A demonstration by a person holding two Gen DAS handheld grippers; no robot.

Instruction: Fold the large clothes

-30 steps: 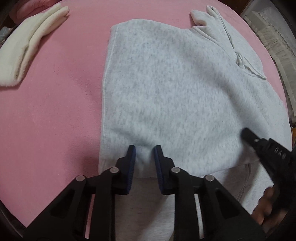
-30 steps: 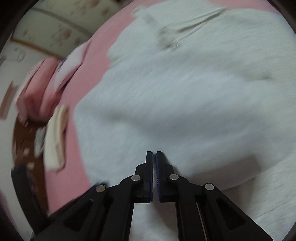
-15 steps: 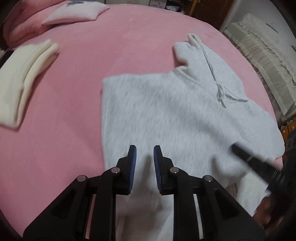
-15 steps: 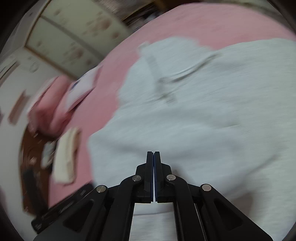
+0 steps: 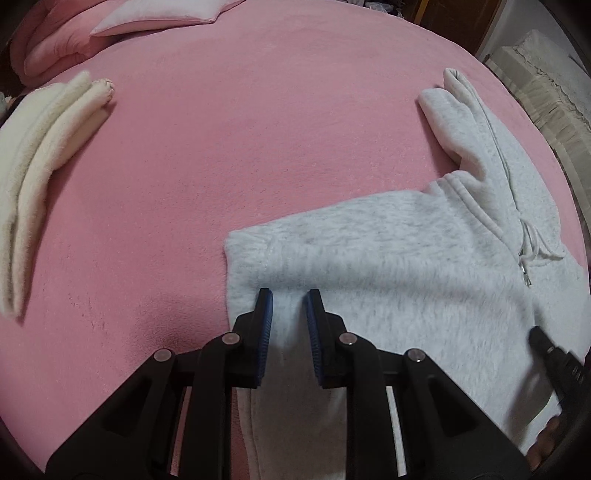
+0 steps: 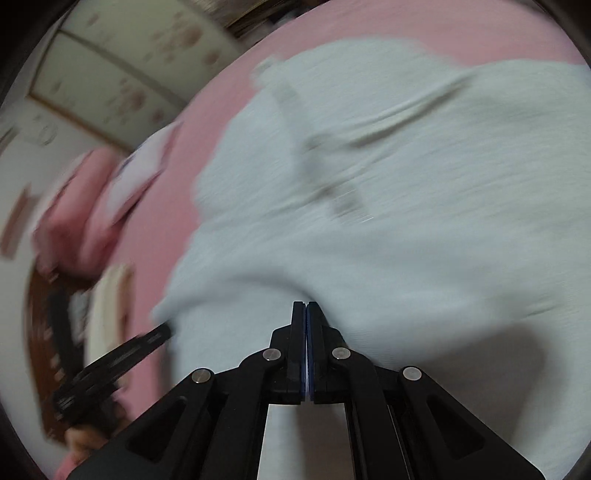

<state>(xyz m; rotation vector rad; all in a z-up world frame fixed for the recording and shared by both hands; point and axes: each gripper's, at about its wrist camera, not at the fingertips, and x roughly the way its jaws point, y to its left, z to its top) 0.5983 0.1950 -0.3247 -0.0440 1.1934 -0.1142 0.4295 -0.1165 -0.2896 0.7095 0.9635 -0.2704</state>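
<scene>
A light grey hoodie (image 5: 388,266) lies on the pink bed cover (image 5: 229,140), its hood and drawstring (image 5: 532,251) at the right. A folded edge of it bunches up in front of my left gripper (image 5: 288,299), whose jaws stand a little apart around a ridge of the cloth. In the right wrist view the hoodie (image 6: 406,206) is blurred by motion. My right gripper (image 6: 306,306) has its jaws pressed together at the lifted grey edge; it also shows in the left wrist view (image 5: 554,358) at the right.
A folded cream garment (image 5: 40,147) lies at the left of the bed. Pink pillows and bedding (image 5: 110,26) sit at the far left. A beige lace-covered piece of furniture (image 5: 546,85) stands past the bed's right edge. Cupboard doors (image 6: 122,74) show beyond.
The lower part of the hoodie has been carried up over the body toward the hood, so the visible grey area is shorter. Both grippers moved forward with it; the right view stays blurred.
</scene>
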